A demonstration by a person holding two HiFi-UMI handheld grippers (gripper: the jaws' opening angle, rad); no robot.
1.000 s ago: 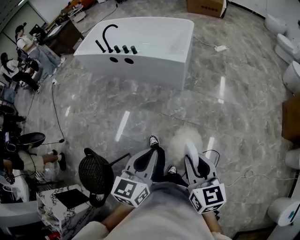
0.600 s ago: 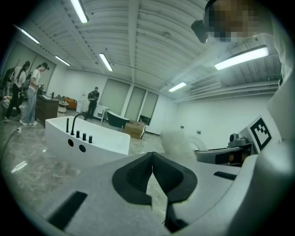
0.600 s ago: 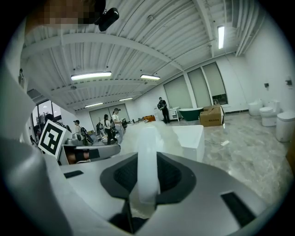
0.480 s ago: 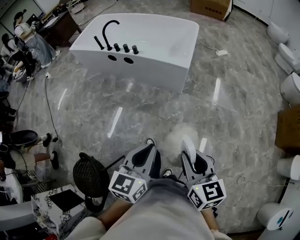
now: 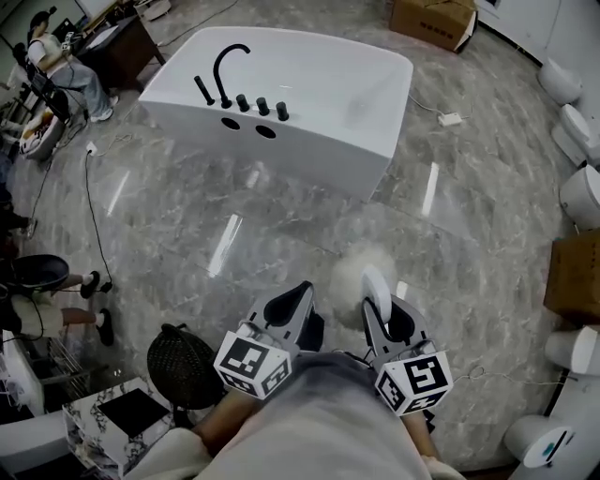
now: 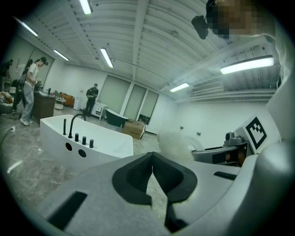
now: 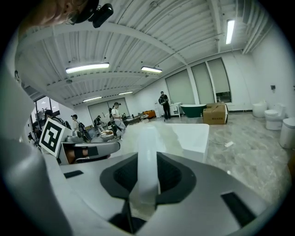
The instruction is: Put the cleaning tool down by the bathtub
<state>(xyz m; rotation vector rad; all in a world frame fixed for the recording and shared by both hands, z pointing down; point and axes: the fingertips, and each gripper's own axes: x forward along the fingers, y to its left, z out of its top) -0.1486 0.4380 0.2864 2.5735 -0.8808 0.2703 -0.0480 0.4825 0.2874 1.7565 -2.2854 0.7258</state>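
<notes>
**Cleaning tool in the right gripper, short of the bathtub**

The right gripper [image 7: 148,162] is pinching the cleaning tool [image 7: 148,147] by its white handle, and the handle is standing up between the jaws. In the head view the tool's fluffy pale head is showing just past the gripper tips, above the grey marble floor [image 5: 281,216]. The left gripper [image 6: 152,157] is carrying nothing, its jaws pressed together at the tips. Both grippers are pointing towards the white bathtub [image 5: 328,84], which is sitting well apart from them with a black tap [image 5: 225,67] on its near rim. A cardboard box [image 5: 431,21] is lying beyond the tub, toilets [image 5: 581,192] are lining the right side, and a black stool [image 5: 183,366] is standing near the left gripper.
</notes>
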